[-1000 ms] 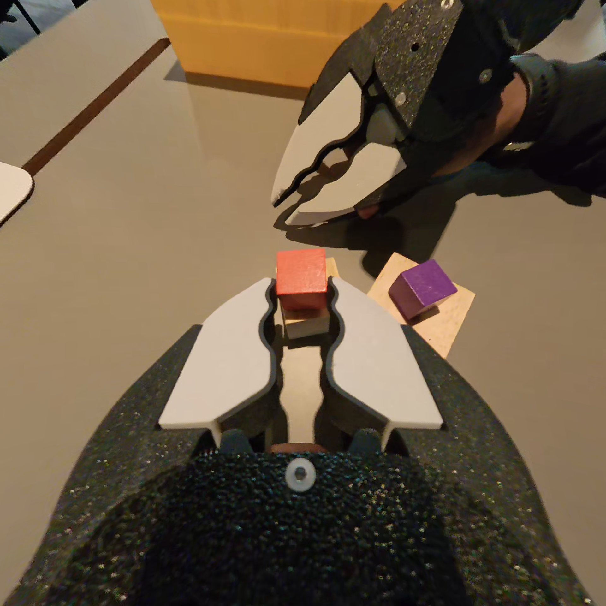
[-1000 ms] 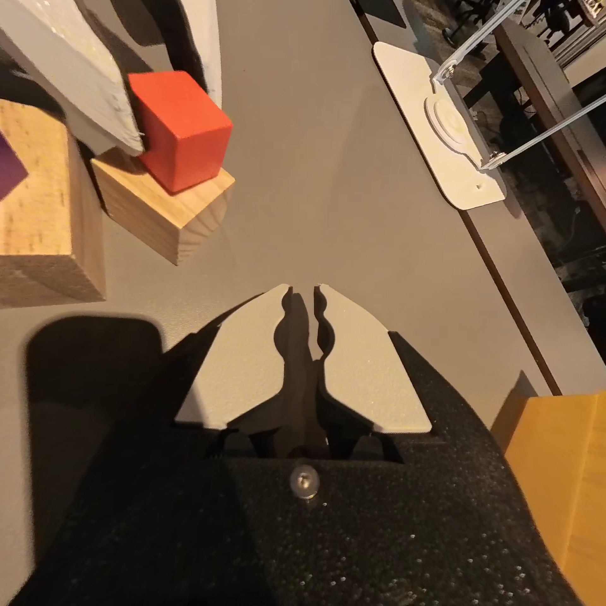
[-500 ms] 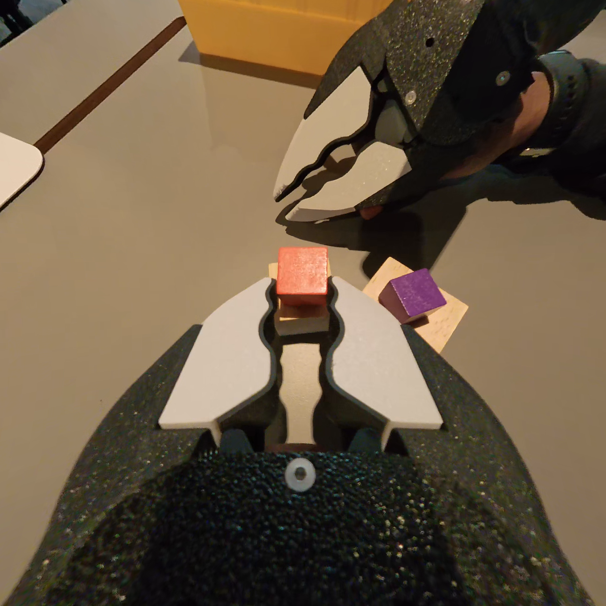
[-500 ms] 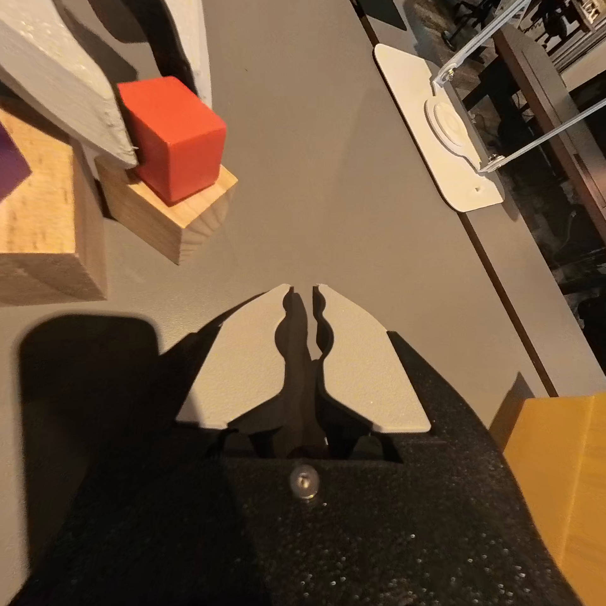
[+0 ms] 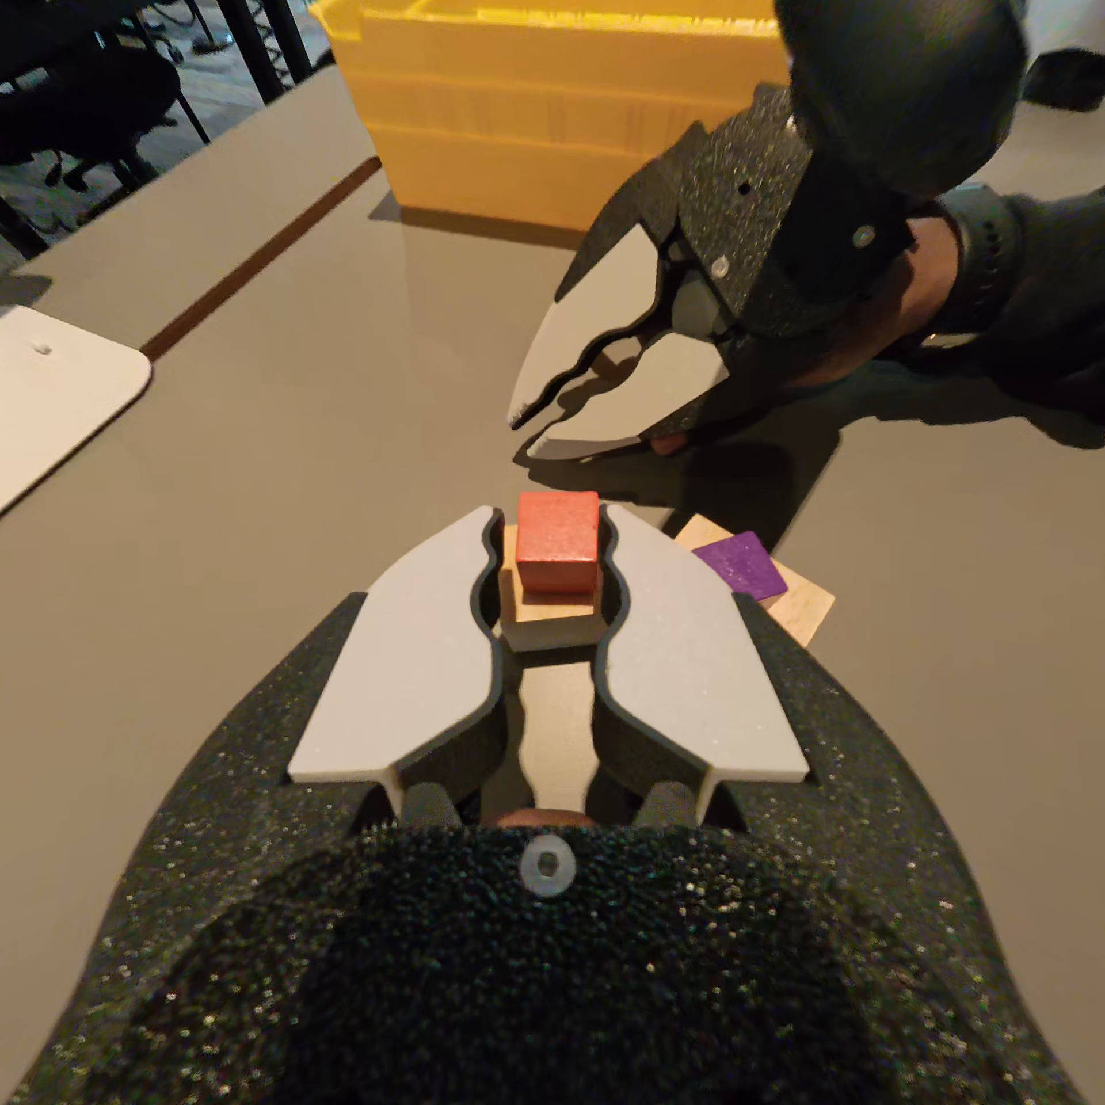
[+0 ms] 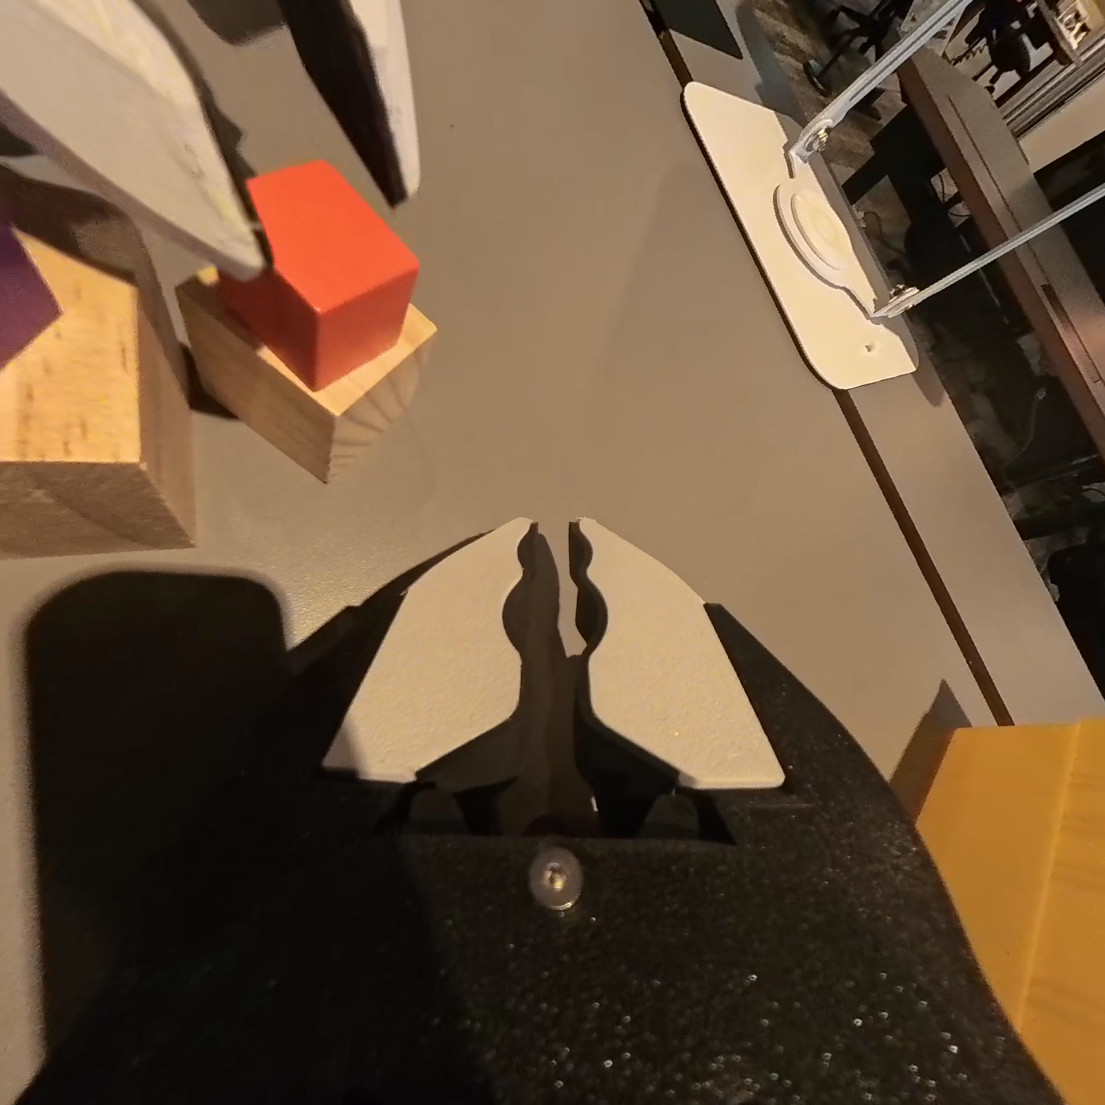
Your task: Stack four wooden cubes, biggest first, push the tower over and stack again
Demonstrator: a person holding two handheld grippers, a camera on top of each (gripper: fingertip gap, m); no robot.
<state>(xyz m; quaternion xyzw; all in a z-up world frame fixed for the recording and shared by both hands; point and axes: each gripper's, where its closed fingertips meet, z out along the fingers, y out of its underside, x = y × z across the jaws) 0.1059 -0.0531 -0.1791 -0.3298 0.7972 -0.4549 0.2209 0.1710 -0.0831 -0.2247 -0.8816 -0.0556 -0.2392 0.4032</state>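
Note:
A red cube sits on a mid-size plain wooden cube. My left gripper is open, with a finger on each side of the red cube and a thin gap on both sides. In the right wrist view the red cube rests on the wooden cube between the left fingers. A purple cube lies on the biggest wooden cube just to the right. My right gripper is almost closed and empty, hovering beyond the cubes.
A yellow bin stands at the far side of the grey table and shows at lower right in the right wrist view. A white pad lies at the left beyond a dark table seam. A gloved hand holds the right gripper. One gripper's finger ends stand about 9 cm off the other's. The purple cube is about 4 cm from my left fingertips.
My left gripper's jaws have parted slightly from the red cube, which stays on the wooden cube. The left view has tilted up, showing more of the yellow bin. The right gripper has barely moved.

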